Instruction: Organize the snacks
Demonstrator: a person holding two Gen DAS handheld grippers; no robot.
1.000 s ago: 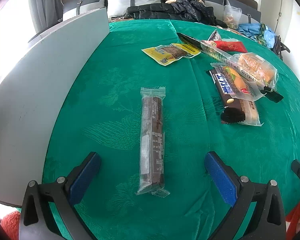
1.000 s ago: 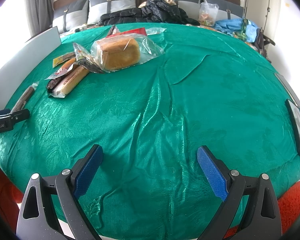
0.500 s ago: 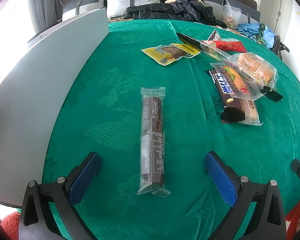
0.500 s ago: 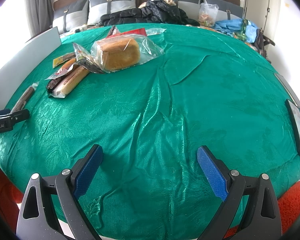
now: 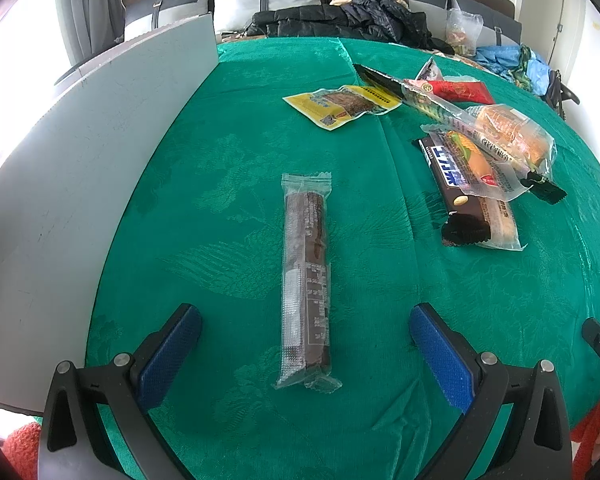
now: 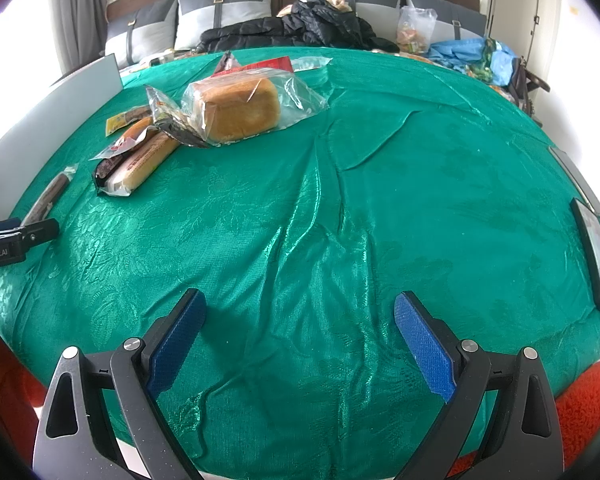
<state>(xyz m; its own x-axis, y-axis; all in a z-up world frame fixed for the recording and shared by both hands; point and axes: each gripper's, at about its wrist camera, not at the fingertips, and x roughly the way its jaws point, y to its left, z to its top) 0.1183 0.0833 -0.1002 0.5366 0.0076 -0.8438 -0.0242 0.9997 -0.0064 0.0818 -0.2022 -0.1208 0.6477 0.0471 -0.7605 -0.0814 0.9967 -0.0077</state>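
The left gripper (image 5: pixel 305 344) has its jaws spread wide and empty, low over the green cloth (image 5: pixel 228 184) on the surface, straddling the near end of a brown bar (image 5: pixel 306 276) in clear wrap without touching it. The bar lies flat, its long axis running straight away from the gripper, the crimped near end between the blue pads (image 5: pixel 170 354). Nothing lies between the jaws and the bar. Well to its right sits a heap of snacks: a dark bar (image 5: pixel 446 170) with blue lettering, a wrapped bun (image 5: pixel 512 136) and a long sausage pack (image 5: pixel 436 110) lying over it, a yellow pack (image 5: pixel 346 104) and a red pack (image 5: pixel 458 90) farther back. A grey board (image 5: pixel 80 152) stands along the cloth's left edge. The right gripper (image 6: pixel 300 332) is likewise wide open and empty, over bare, creased cloth. Its view alone shows the bun (image 6: pixel 238 110) as a loaf-shaped block, and two phones (image 6: pixel 594 252) at the right edge; there the brown bar (image 6: pixel 50 194) lies at far left, just beyond the left gripper's tip (image 6: pixel 20 236).
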